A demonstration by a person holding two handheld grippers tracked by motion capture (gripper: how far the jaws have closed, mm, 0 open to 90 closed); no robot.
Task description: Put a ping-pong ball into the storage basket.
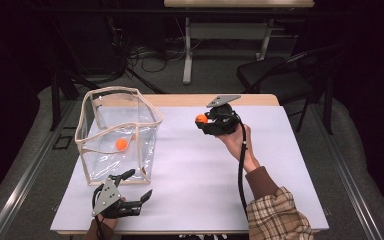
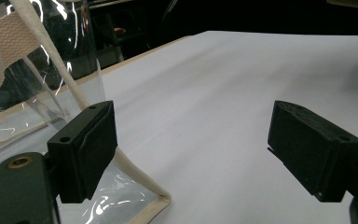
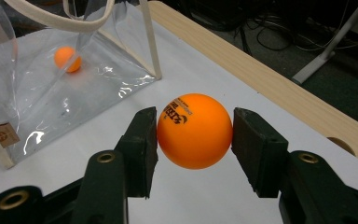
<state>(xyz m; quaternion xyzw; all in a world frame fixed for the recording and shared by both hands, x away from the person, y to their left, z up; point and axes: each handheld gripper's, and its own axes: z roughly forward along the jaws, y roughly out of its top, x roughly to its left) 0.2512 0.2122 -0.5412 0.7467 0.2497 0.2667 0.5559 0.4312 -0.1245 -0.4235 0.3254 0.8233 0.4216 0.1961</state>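
Orange ball carried toward the clear bag

Near the clear bag's (image 1: 117, 135) front corner, the left gripper (image 1: 132, 187) is held agape, empty. Right of the bag, an orange ball (image 3: 194, 130) is pinched by the right gripper (image 3: 194, 133); it could be squeezed out sideways, or bounced off the bag's rim.

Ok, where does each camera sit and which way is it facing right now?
High view: above the person's side, looking forward and down on the table; both forearms, left gripper and right gripper show.
Left gripper view: on the left gripper, looking along its open jaws across the table, bag corner beside one jaw.
Right gripper view: on the right gripper, facing the bag, jaws clamped on an orange ball.
Shared: the bag in all three; the ball inside it in the high and right gripper views.
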